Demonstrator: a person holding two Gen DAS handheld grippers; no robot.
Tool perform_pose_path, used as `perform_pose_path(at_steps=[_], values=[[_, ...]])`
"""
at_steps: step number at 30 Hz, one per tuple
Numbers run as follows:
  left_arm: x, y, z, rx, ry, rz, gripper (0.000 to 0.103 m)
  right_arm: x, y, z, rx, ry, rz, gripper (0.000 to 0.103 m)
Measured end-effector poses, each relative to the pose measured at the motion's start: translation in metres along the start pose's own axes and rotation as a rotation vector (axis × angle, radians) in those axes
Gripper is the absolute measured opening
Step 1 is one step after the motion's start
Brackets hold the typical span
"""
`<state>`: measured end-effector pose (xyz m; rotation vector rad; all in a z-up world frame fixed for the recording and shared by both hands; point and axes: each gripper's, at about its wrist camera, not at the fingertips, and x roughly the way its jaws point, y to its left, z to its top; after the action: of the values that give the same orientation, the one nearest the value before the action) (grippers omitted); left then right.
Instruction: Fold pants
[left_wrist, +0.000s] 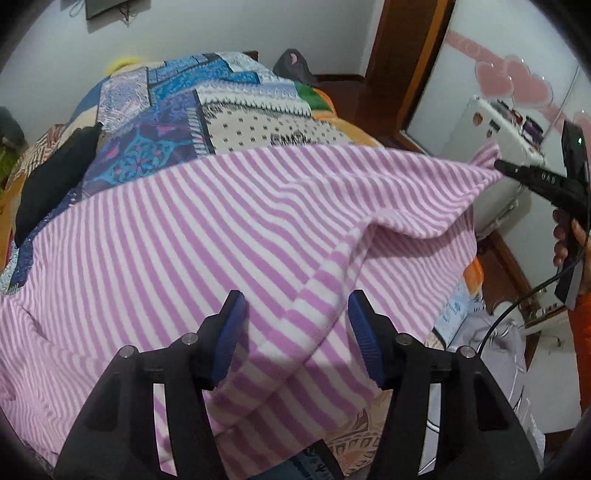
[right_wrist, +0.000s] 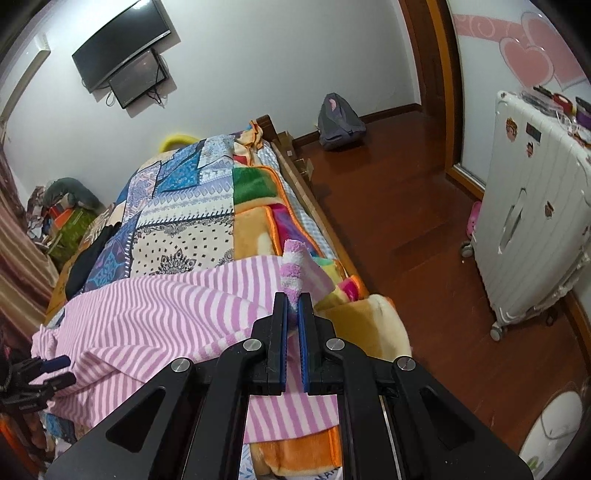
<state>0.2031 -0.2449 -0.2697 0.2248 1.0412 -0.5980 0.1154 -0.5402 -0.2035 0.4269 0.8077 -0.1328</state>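
Careful: your right gripper (right_wrist: 294, 314) pinches the pants (left_wrist: 221, 221) corner, your left gripper (left_wrist: 295, 314) gapes, so pulling may skew the fold.

The striped pants (left_wrist: 221, 229) run off the left wrist view's left and lower edges, their waistband or hems impossible to make out. A fold hides the layer beneath. The right gripper (right_wrist: 294, 310) covers the pinched corner of fabric. The bed (right_wrist: 295, 177) is partly buried under patchwork covers. Small items atop the white suitcase (right_wrist: 528, 229) are too tiny to identify.
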Motion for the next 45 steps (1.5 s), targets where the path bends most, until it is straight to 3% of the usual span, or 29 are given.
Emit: perform_pose_path(at_steps=[2, 4, 6, 9, 17, 25, 28, 30, 32, 40, 42, 45], values=[[0.006, -0.002, -0.003, 0.012, 0.011, 0.021, 0.058, 0.001, -0.002, -0.001, 0.016, 0.001, 0.008, 0.005], [0.009, -0.005, -0.004, 0.032, 0.004, 0.065, 0.049, 0.001, -0.004, -0.002, 0.027, 0.002, 0.015, 0.005], [0.008, -0.008, -0.003, 0.052, -0.010, 0.078, 0.019, 0.000, -0.004, -0.003, 0.032, 0.001, 0.018, 0.005], [-0.001, -0.011, 0.000, 0.053, -0.028, 0.058, 0.003, -0.004, -0.004, -0.003, 0.035, -0.011, 0.017, 0.005], [-0.032, -0.017, -0.005, 0.068, -0.064, 0.024, 0.002, -0.032, -0.018, -0.021, 0.086, -0.043, 0.016, 0.004], [-0.013, -0.008, -0.017, 0.042, 0.001, 0.023, 0.002, -0.007, -0.036, -0.061, 0.181, 0.098, 0.019, 0.004], [-0.007, -0.005, -0.020, 0.038, 0.013, 0.022, 0.002, 0.009, -0.036, -0.065, 0.197, 0.130, 0.004, 0.014], [-0.005, -0.006, -0.021, 0.049, 0.009, 0.026, 0.002, 0.016, -0.035, -0.066, 0.208, 0.140, 0.007, 0.031], [-0.004, -0.007, -0.020, 0.059, 0.008, 0.030, 0.002, 0.022, -0.032, -0.066, 0.198, 0.137, -0.001, 0.035], [0.001, -0.005, -0.018, 0.053, 0.007, 0.019, 0.002, 0.059, -0.030, -0.071, 0.235, 0.212, 0.025, 0.038], [0.002, -0.006, -0.017, 0.055, 0.006, 0.019, 0.002, 0.067, -0.028, -0.073, 0.239, 0.233, 0.029, 0.042], [0.002, -0.006, -0.017, 0.059, 0.003, 0.022, 0.002, 0.067, -0.028, -0.072, 0.235, 0.215, 0.039, 0.045]])
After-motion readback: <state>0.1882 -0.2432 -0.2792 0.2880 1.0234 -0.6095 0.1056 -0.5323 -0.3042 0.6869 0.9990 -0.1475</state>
